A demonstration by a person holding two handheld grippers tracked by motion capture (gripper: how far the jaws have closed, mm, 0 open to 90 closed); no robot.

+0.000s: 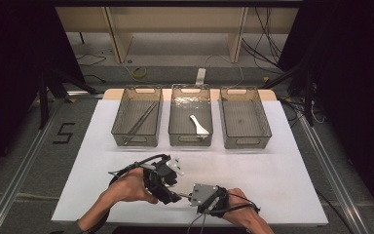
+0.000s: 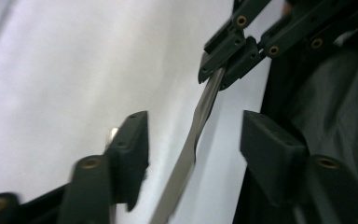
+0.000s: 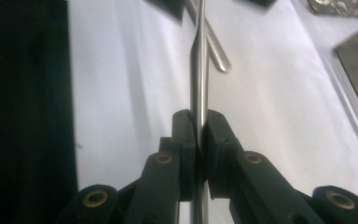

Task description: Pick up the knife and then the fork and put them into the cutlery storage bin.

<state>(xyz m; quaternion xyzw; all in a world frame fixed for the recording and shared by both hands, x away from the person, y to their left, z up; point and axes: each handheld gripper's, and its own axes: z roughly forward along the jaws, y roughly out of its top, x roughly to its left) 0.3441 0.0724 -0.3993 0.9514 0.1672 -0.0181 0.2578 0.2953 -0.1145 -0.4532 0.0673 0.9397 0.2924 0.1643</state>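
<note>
A thin flat metal utensil (image 3: 199,70) runs between the two grippers near the table's front edge. My right gripper (image 3: 199,119) is shut on its handle, the pads pressed to both sides. In the left gripper view the utensil (image 2: 205,102) passes through the gap of my left gripper (image 2: 195,123), whose jaws stand open and apart from it. The right gripper (image 2: 228,58) clamps the strip's far end there. In the high view the left gripper (image 1: 171,194) and right gripper (image 1: 191,197) meet tip to tip.
Three clear bins stand in a row at the back: the left bin (image 1: 119,117) holds long metal pieces (image 1: 141,119), the middle bin (image 1: 175,119) a white spatula (image 1: 199,126), the right bin (image 1: 263,117) nothing. Another metal piece (image 3: 216,53) lies on the white sheet (image 1: 282,175).
</note>
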